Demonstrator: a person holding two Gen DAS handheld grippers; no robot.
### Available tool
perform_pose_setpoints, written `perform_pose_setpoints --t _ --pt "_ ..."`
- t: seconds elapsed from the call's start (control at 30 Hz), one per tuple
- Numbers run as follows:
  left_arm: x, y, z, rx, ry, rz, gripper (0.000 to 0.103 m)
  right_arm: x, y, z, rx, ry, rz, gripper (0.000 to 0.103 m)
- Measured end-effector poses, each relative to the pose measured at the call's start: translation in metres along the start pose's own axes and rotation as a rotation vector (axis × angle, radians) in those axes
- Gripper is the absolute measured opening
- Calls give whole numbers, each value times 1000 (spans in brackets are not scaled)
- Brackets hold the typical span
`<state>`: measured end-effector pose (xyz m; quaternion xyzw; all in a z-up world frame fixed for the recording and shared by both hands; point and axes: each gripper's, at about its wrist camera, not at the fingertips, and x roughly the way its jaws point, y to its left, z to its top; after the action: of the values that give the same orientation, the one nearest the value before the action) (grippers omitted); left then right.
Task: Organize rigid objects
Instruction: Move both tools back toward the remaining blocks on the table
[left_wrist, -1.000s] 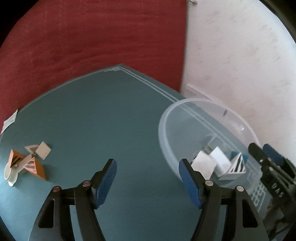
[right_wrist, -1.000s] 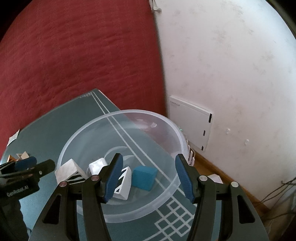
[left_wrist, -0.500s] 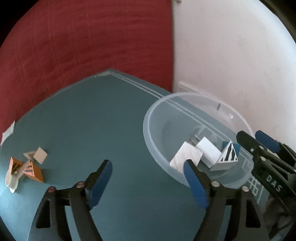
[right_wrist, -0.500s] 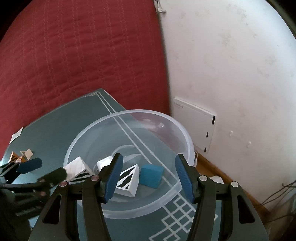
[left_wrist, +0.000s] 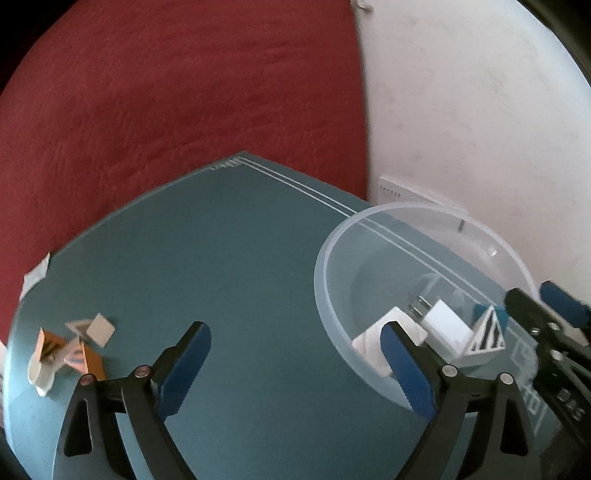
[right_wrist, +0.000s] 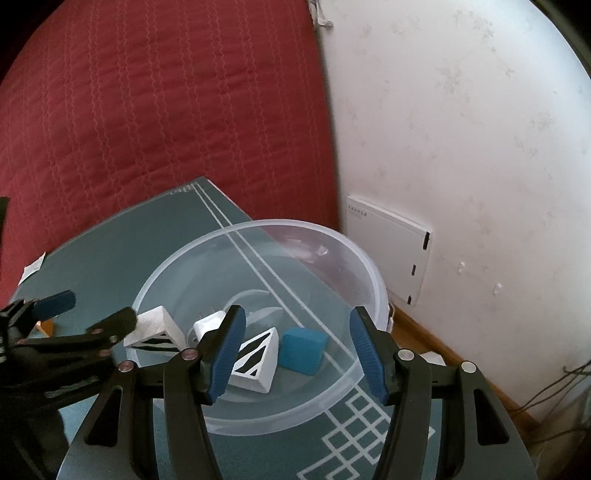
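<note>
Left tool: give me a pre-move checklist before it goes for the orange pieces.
1. Left tool empty, jaws opening: ok.
2. Orange pieces in view at the mat's left edge: ok.
3. Pieces separated enough for a single pick: not ok, they lie in a touching cluster.
4. Open mat between tool and cluster: ok.
5. Bowl has room beside the blue block: ok.
6. Right tool empty, over the bowl: ok.
</note>
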<state>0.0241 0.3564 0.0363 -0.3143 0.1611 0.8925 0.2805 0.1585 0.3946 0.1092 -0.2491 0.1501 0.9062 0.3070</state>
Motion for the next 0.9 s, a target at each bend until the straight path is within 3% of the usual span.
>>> perform_pose_setpoints --t 0.2,0.33,0.47,0.63,0.73,0.9 --pt "-25 -4 -13 22 -13 -51 96 -6 0 -1 -5 -4 0 60" --pt "-25 -7 -20 50 10 -46 96 -9 0 -3 -8 -11 1 60" --pt "-8 -6 -15 40 49 -11 97 -7 -1 -4 -10 -14 -6 60" --pt "1 4 4 7 22 136 96 -6 1 -5 -17 -27 -8 60" --pt "-9 15 5 -46 24 123 96 -7 3 -7 -26 -36 -2 60" --pt "-32 12 -9 -28 11 144 96 -5 9 -9 -47 -43 6 60"
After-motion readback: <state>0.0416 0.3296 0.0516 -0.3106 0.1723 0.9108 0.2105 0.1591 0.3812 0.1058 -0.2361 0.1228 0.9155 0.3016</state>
